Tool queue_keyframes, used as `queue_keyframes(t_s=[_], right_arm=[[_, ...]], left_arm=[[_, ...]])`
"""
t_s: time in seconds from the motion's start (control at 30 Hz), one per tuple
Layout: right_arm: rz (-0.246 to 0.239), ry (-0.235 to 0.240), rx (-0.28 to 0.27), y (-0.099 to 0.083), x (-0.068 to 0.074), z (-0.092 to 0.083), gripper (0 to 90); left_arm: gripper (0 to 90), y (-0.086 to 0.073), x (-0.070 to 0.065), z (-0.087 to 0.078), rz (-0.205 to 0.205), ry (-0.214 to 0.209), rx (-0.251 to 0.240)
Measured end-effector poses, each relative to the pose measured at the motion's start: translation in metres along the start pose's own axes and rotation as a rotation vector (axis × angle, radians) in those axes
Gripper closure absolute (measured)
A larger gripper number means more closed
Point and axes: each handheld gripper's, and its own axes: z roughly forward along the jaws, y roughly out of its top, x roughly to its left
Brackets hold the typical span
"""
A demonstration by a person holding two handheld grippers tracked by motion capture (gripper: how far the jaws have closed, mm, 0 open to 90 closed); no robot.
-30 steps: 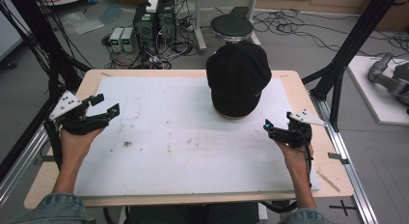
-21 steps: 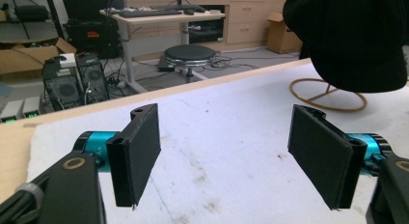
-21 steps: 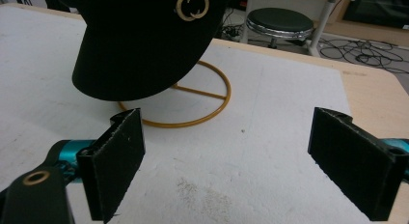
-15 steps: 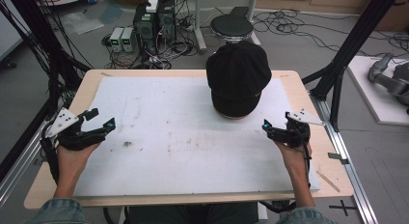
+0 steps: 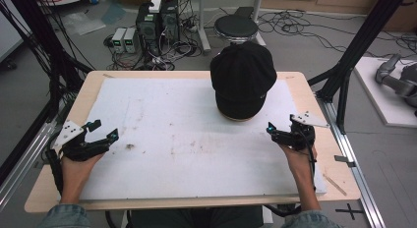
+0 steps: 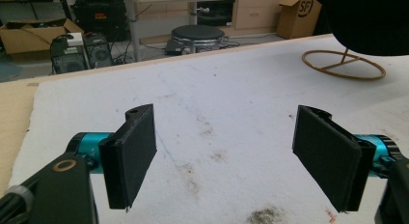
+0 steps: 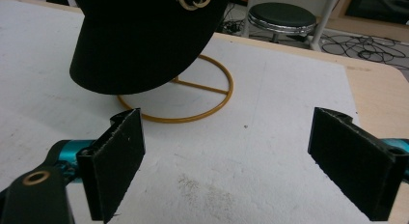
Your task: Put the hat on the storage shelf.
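A black cap (image 5: 243, 78) sits on a gold wire stand at the far middle-right of the white mat (image 5: 187, 115). My left gripper (image 5: 104, 129) is low over the mat's left side, far from the cap. It is open, its jaws have just been opening, and nothing is between them. In the left gripper view the gripper (image 6: 226, 156) frames bare mat, with the cap (image 6: 366, 21) and the stand's ring (image 6: 345, 64) at upper right. My right gripper (image 5: 272, 131) is open and empty just in front of the cap. In the right gripper view the gripper (image 7: 226, 161) faces the cap (image 7: 140, 35) and stand (image 7: 193, 103).
The mat covers most of a wooden table (image 5: 314, 95) and carries a dark stain (image 5: 130, 147) near the left gripper. Black frame posts (image 5: 344, 80) stand at both sides. Beyond the far edge are a stool (image 5: 236, 26), computer boxes (image 5: 157, 16) and cables on the floor.
My left gripper has sunk toward the mat and come nearer the table's front edge. The right gripper and the cap have stayed where they were.
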Motion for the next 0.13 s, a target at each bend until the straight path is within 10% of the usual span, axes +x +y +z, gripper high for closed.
queue_keyframes(t_s=[0.13], right_arm=[[0.004,-0.001,0.003,-0.0002,0.0,0.0001,12.7]], left_arm=[[23.8,-0.0003,-0.0007,0.0,0.006,0.0,-0.003]])
